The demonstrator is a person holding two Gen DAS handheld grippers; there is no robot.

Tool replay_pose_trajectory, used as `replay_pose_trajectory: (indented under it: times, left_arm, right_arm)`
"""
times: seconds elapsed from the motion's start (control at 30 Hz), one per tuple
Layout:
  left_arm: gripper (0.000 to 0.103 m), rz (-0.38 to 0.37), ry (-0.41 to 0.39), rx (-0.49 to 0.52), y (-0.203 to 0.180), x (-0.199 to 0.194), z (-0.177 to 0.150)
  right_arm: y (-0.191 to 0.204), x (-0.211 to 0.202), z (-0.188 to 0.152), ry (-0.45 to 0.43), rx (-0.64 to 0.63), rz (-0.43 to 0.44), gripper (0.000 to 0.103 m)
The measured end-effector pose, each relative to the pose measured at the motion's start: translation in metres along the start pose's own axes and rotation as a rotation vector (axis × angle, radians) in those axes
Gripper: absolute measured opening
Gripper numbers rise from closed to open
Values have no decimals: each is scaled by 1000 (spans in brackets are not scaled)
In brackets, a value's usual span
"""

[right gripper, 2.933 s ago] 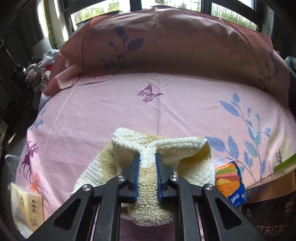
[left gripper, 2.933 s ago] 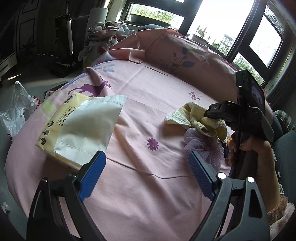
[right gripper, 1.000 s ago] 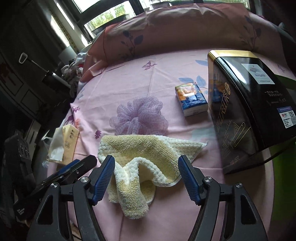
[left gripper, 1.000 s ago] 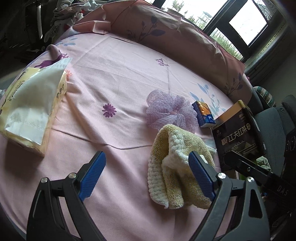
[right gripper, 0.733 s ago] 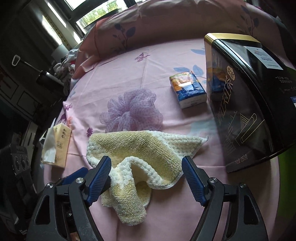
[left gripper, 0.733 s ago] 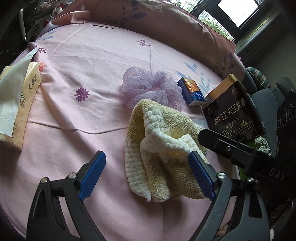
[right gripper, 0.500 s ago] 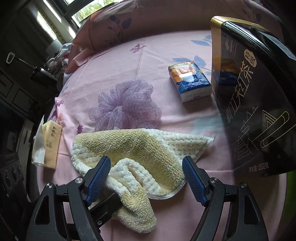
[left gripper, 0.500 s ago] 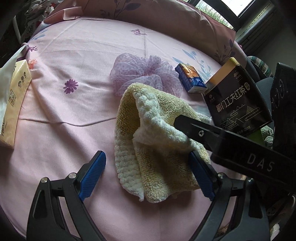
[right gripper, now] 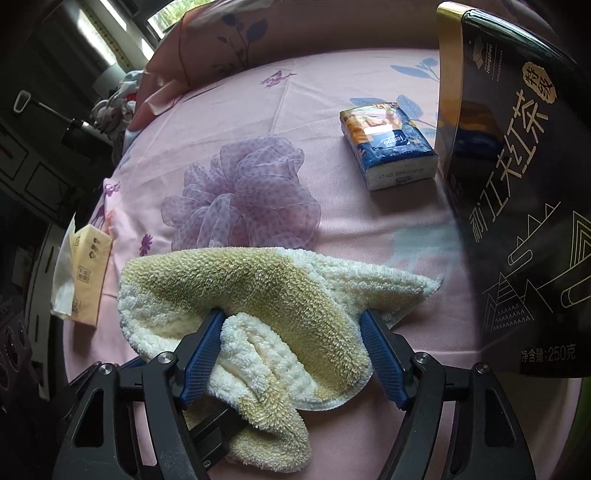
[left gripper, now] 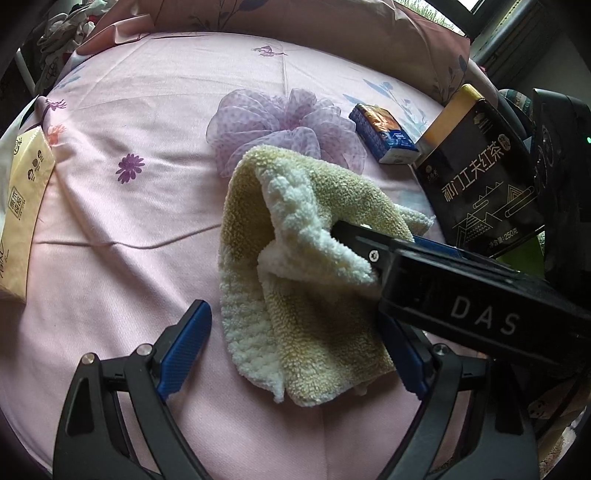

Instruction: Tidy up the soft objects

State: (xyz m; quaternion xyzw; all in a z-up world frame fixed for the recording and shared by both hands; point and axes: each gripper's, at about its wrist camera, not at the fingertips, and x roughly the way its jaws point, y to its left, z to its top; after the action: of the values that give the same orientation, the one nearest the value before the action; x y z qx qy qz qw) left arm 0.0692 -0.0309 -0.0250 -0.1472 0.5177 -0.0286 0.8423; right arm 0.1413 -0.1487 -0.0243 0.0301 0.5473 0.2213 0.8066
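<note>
A crumpled yellow-and-white towel (left gripper: 314, 258) (right gripper: 240, 280) lies on the pink bedsheet (left gripper: 147, 92), just in front of a purple mesh bath puff (left gripper: 280, 122) (right gripper: 240, 195). My right gripper (right gripper: 291, 350) straddles the towel's middle. Its jaws are closing with the towel bunched between the blue pads, which touch the folds without squeezing them. In the left wrist view its black body (left gripper: 480, 314) reaches in from the right. My left gripper (left gripper: 295, 350) stands wide around the towel's near end, its jaws closing slightly, and its right finger is partly hidden behind the right gripper.
A small blue-and-orange tissue packet (left gripper: 384, 136) (right gripper: 388, 147) lies right of the puff. A tall black tea box (left gripper: 480, 177) (right gripper: 517, 184) stands at the right. A yellow tissue pack (left gripper: 22, 206) (right gripper: 88, 273) sits at the left bed edge. Pink pillows (left gripper: 295, 14) line the back.
The right gripper let go of the lifted towel, which now lies by the puff. Both grippers then came down onto it, and the right jaws narrowed into its folds.
</note>
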Motion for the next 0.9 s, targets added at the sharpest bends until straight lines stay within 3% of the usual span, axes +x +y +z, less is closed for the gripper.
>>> replay_pose_trajectory:
  times: [0.07,0.2,0.27,0.4,0.7,0.9]
  left_arm:
    - [82,5,-4,7,-1,0,0]
    - [72,-2,-4,18,-4,-1,-1]
    - [69,-4,-6,22,-6,0,-1]
    - [53,-24,-11,22,-10,-1,-2]
    - [45,-55,-34,13,-10,-12,-1]
    - [45,-44,-140,43,-15,-33,-2]
  right_arm:
    - [2,0,-1,5,-3,34,60]
    - [-1,0,-3,3,19,66,57]
    - [-2,0,-4,14,33,110,49]
    - [3,2,-9,30,37,166,47]
    - [16,-2,-13,11,16,215,47]
    - [25,-22,-12,-73,0,242,47]
